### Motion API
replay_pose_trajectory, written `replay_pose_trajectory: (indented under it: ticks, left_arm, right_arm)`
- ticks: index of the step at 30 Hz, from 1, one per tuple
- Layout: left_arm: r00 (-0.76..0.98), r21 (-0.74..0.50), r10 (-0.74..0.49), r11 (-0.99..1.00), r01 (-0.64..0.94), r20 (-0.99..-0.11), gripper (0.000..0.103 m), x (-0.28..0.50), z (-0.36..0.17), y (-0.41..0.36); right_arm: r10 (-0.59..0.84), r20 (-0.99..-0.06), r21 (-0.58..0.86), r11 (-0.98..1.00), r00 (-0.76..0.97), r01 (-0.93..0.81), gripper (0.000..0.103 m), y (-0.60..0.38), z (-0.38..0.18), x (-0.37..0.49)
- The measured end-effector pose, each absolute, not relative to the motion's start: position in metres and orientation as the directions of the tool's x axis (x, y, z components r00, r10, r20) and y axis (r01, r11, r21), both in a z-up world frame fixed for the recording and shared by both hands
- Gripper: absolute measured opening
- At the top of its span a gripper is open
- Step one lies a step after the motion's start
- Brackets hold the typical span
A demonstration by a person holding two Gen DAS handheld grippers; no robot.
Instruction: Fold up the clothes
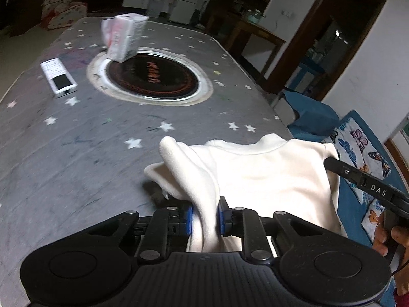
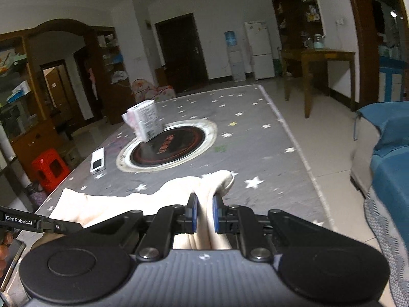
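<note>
So the cream top is looking like fleece or soft knit — light, floppy, zero stiffness, bunching into thick folds wherever it's getting squeezed. It isn't fragile and the fuzzy surface probably isn't slipping much, but it's going to sag and drape off anything that isn't supported, so holding it at two spread-out points seems like the way to go.

That's pretty much what's happening. The left claw is pinching a gathered wad of the fabric between its blue pads, and the right claw is doing the same on its own bunch, pressed nearly together with cloth in the gap. From the left wrist view the right tool is coming in at the far right edge of the garment, so the two grips are sitting at opposite sides of it.

Where it is: at the near end of the grey star-print bench, hanging partly off the bench surface between the two claws, with a blue couch off to the right. The neckline is pointing away, toward the round black cooktop set in the middle of the bench, so I'm reading the body as running from the claws up to the collar. A sleeve or corner is flopping over on the left side. The long axis as it's stretched out is going side to side between the grips, though the hem end is hidden under the claws so I can't tell its full length.

Remote and a white box are sitting well clear, further up the bench.
</note>
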State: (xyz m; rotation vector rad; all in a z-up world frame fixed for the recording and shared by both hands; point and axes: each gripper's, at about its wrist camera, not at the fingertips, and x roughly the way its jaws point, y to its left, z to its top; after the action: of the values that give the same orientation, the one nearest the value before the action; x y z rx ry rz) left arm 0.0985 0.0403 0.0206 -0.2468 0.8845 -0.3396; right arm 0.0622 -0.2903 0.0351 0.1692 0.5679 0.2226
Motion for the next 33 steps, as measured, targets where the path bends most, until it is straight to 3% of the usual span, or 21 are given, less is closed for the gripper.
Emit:
replay_pose_trajectory:
  ticks: [33]
  left_arm:
    - [0.519, -0.283, -0.392, 0.918, 0.279, -0.760, 0.020, 0.156, 0.014, -0.058]
  right_arm:
    - [0.104, -0.555, 0.175, 0.985, 0.825, -0.007, 0.011, -0.359, 0.025, 0.087]
